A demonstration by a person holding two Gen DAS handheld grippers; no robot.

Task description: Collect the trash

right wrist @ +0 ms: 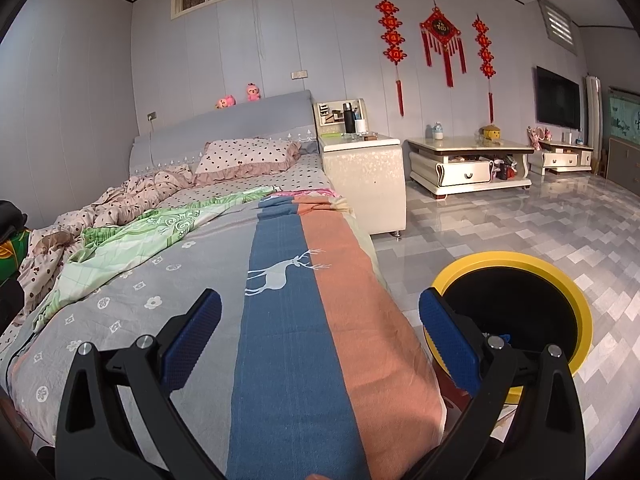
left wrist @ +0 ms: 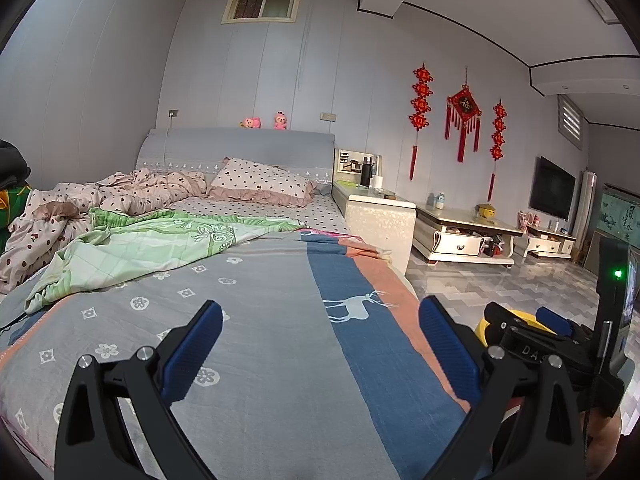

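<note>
The blue-padded fingers (left wrist: 200, 344) of the left gripper (left wrist: 320, 344) stand wide apart with nothing between them, poised over the foot of the bed (left wrist: 256, 320), above its grey flowered blanket (left wrist: 132, 320). The right gripper (right wrist: 320, 340) is spread just as wide and holds nothing, above the blue stripe with a white deer (right wrist: 284, 272). The yellow-rimmed trash bin (right wrist: 516, 304) with a black inside stands on the tiled floor (right wrist: 520, 224) just beside the bed's right edge, partly behind the right gripper's right finger. In the left wrist view only a sliver of the bin's yellow rim shows behind the right gripper. No loose trash can be made out on the bed.
</note>
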